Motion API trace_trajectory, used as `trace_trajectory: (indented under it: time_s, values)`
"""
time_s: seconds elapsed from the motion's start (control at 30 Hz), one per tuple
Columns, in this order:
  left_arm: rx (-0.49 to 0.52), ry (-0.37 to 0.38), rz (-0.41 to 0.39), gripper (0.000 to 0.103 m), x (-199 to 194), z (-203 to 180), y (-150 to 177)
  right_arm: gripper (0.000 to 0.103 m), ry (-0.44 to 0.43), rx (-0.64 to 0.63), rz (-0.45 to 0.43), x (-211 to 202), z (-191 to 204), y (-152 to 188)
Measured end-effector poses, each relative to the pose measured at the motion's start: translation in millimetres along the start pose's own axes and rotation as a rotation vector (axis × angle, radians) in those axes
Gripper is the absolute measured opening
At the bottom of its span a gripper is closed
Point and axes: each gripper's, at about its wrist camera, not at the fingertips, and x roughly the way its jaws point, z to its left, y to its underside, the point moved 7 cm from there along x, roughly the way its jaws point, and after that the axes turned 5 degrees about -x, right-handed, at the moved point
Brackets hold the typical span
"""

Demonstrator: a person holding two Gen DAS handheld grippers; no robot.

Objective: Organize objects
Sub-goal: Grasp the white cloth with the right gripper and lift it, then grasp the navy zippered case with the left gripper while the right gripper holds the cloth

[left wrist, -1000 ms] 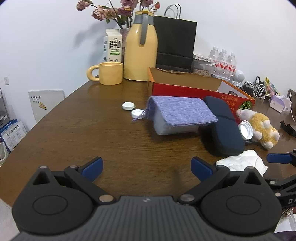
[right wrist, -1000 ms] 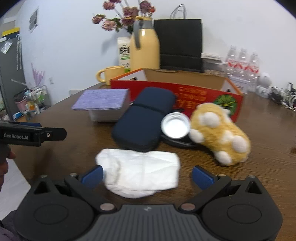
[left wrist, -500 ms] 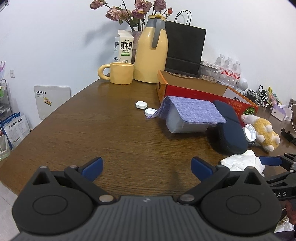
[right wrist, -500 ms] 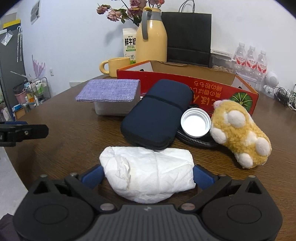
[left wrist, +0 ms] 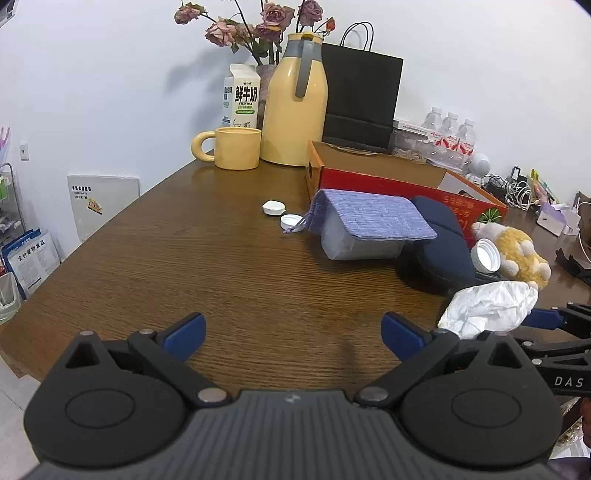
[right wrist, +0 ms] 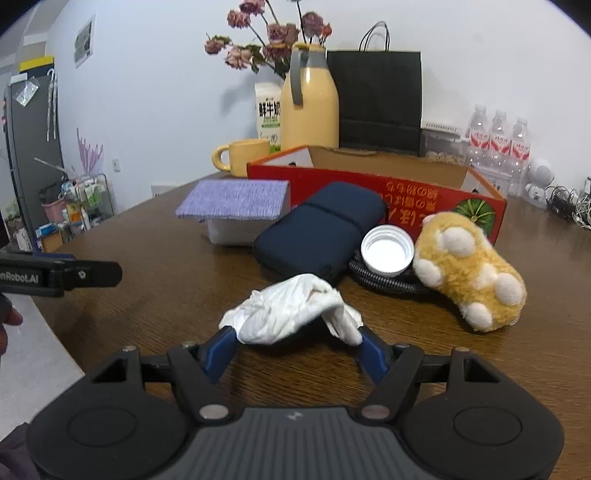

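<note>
Squeezing tissue (right wrist: 291, 314), right tongs (right wrist: 293, 345)

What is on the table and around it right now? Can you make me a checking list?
Surface: brown wooden table, bare on its left part.
Job's things: crumpled white tissue; navy pouch; plush toy; white jar lid; purple cloth draped over a grey box; two small white caps; open red carton.
Clutter: yellow mug, yellow jug, milk carton, black paper bag, water bottles.
Grippers: right hand-held gripper has just been closing, pinching the tissue; left hand-held gripper open, nothing between its jaws.
Cables: black corrugated hose under the lid; tangled wires far right.
Surroundings: white wall, flowers, shelves at left.
</note>
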Motion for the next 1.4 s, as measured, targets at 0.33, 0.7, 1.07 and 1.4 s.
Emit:
trace_trajectory:
  time_s: [0.33,0.7,1.07,1.4]
  values:
    - [0.019,0.009,-0.003,0.103,-3.8,-13.2,1.3,0.07,0.019,0.016,-0.065,-21.1,-6.7,-0.4]
    - [0.068,0.077,0.002,0.103,20.8,-67.1,-12.3,0.07,0.061,0.018,-0.134,-38.4,-30.1,-8.5]
    - [0.092,0.092,0.028,0.103,70.5,-124.2,-27.7,0.071,0.121,0.035,-0.195,-46.2,-80.9,-25.5]
    - [0.048,0.055,0.049,0.1,106.5,-143.5,-32.9,0.071,0.122,0.023,-0.211,-35.1,-117.3,-35.3]
